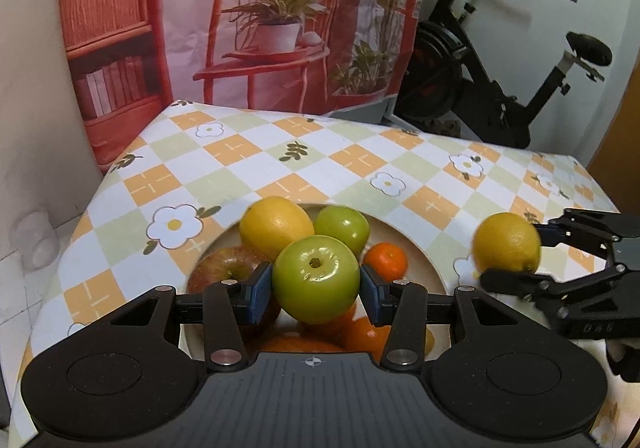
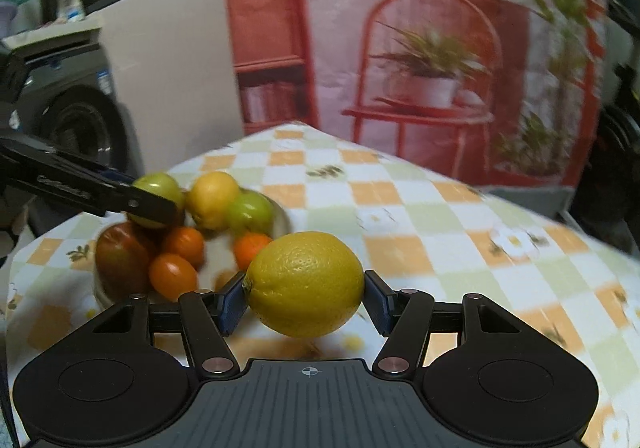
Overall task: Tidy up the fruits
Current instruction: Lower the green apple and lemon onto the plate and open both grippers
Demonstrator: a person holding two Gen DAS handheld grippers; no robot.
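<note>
Right wrist view, pebbly oval lemon [image 2: 306, 284] lying crosswise, nub left, clamped by right gripper [image 2: 305, 302] beside plate [image 2: 280, 217], left gripper [image 1: 316, 294] clamping smooth round green apple [image 1: 316, 279] above plate, checked cloth [image 2: 440, 232].

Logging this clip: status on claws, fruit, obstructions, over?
Left claw shut on green apple, above plate. Right claw shut on lemon, clear of plate, over tablecloth. Nothing in the way.
</note>
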